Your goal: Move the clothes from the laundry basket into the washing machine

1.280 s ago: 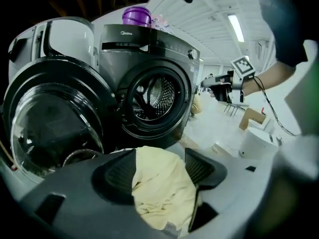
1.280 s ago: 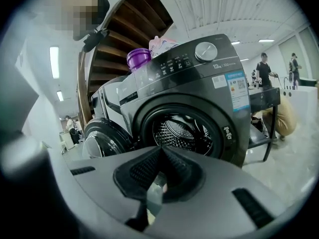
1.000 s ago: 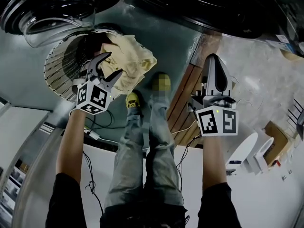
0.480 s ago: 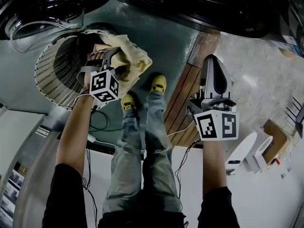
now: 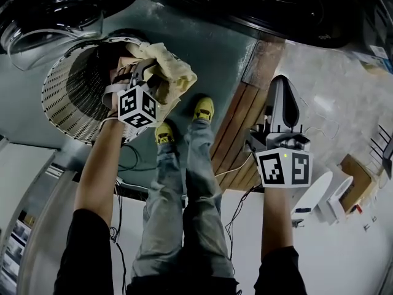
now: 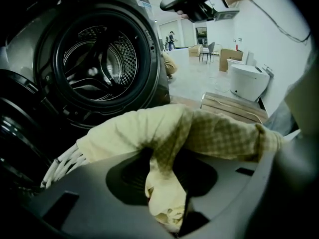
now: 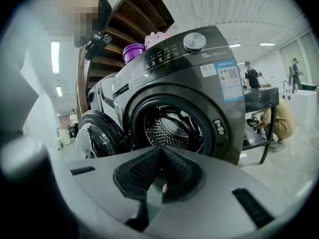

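Observation:
A pale yellow checked garment (image 5: 177, 74) lies over the rim of the white wicker laundry basket (image 5: 67, 97) in the head view. My left gripper (image 5: 146, 78) points down into the basket, and its jaws are closing on a fold of that garment (image 6: 167, 133), which is bunched between the pads. The dark washing machine stands behind with its drum (image 6: 99, 63) open. My right gripper (image 5: 284, 100) hangs apart on the right, shut and empty, and faces the drum opening (image 7: 174, 126).
The washer's round door (image 7: 94, 133) hangs open at the left. Wooden boards (image 5: 242, 121) lie between the two grippers, and a white rounded unit (image 5: 322, 198) stands at the right. Cables (image 5: 123, 177) trail on the floor near the person's yellow shoes (image 5: 204, 108).
My left gripper dropped from above the basket onto the yellow garment, and its open jaws closed on the cloth. The right gripper stayed where it was.

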The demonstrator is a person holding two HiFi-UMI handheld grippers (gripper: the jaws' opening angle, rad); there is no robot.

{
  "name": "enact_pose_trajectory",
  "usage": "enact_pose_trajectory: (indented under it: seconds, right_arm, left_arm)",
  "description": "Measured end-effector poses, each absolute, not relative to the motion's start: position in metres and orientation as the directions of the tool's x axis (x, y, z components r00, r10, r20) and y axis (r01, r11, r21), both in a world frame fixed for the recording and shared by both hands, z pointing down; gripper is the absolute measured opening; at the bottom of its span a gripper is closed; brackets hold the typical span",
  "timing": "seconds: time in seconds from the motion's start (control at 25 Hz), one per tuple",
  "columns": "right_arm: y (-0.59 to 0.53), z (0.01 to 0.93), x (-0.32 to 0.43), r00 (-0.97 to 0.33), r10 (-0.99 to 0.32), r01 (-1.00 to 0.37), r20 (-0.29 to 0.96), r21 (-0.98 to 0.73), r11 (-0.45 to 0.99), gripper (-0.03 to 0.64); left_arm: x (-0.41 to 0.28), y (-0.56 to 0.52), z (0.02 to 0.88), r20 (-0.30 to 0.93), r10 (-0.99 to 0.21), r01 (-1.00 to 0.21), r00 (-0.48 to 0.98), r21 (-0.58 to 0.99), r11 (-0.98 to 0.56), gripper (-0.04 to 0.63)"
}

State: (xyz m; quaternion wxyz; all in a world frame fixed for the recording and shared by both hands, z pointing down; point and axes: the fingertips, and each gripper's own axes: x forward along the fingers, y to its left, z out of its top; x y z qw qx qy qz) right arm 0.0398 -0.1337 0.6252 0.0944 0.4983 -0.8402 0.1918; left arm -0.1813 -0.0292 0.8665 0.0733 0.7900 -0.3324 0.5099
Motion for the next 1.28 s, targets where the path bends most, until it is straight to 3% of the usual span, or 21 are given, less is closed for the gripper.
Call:
enact_pose_trajectory:
  seconds: [0.08,0.16,0.2,0.6,1.28]
  right_arm:
    - [-0.134,0.625,0.040,-0.482,-0.803,-0.875,0.349,-0.229,0.426,0.006]
    - [-0.133,0.624,0.040,-0.485,-0.802,-0.874,0.348,-0.224,0.431,0.005]
    - [-0.133,0.623,0.041,-0.486,-0.802,-0.873,0.348,-0.220,0.434,0.006]
    - [-0.132,0.605,0.040,-0.489,-0.808,-0.872,0.329,-0.227,0.434,0.005]
    - [-0.117,0.490,0.016,-0.507,-0.825,-0.857,0.251,-0.252,0.450,0.006]
  left_arm:
    - [-0.177,-0.030,0.868,0.856,-0.446,-0.595,0.260,-0.222,-0.773,0.128]
    - [-0.174,-0.031,0.869,0.855,-0.450,-0.602,0.258,-0.222,-0.767,0.044]
    - [-0.174,-0.031,0.869,0.854,-0.453,-0.611,0.256,-0.220,-0.761,0.034]
    - [-0.190,-0.023,0.837,0.813,-0.486,-0.792,0.321,-0.051,-0.609,0.026]
    - [-0.198,-0.006,0.656,0.612,-0.693,-0.908,0.382,0.108,-0.405,0.026]
